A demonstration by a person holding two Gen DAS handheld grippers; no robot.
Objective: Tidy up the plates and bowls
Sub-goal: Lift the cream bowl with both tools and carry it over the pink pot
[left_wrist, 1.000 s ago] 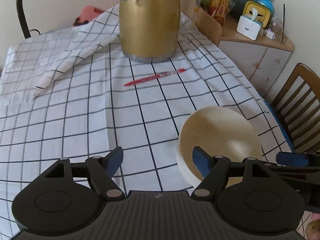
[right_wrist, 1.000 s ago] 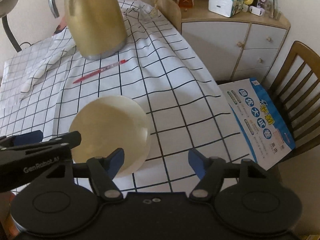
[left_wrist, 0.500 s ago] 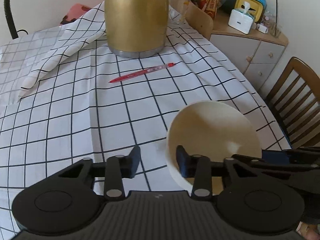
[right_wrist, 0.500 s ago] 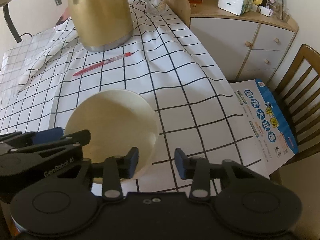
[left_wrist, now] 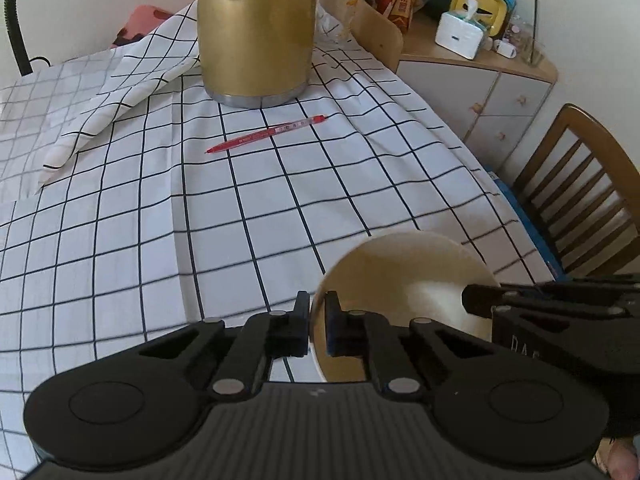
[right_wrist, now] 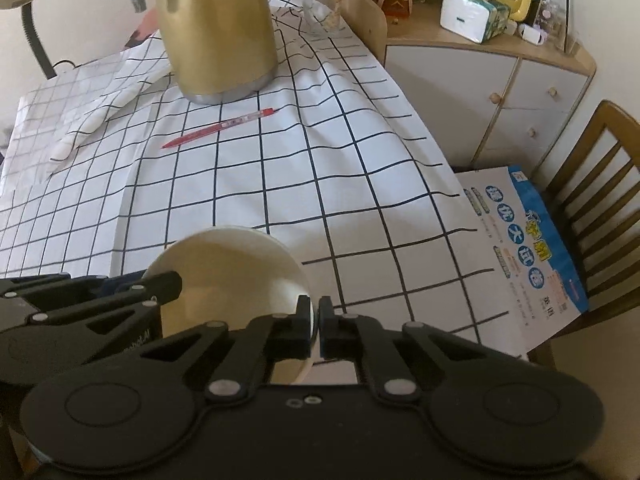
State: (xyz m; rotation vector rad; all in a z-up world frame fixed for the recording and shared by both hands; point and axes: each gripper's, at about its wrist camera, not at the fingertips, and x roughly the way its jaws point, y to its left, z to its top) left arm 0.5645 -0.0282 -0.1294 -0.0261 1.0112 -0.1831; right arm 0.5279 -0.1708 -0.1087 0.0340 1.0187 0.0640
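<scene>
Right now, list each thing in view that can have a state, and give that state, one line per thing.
Bowl: upright, empty, gripped on opposite sides of its rim.
Left gripper: shut on the bowl's left rim.
Right gripper: shut on the bowl's right rim.
Pen: lying flat on the tablecloth, apart from the jug.
Jug: standing upright.
Tablecloth: spread out, one corner folded over.
Cabinet: doors closed.

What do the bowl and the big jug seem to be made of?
Bowl: probably ceramic or melamine; its smooth cream surface has a soft sheen and a thin rim. Jug: most likely metal, with a brushed gold finish that reflects light in streaks and a silver band at its base.
</scene>
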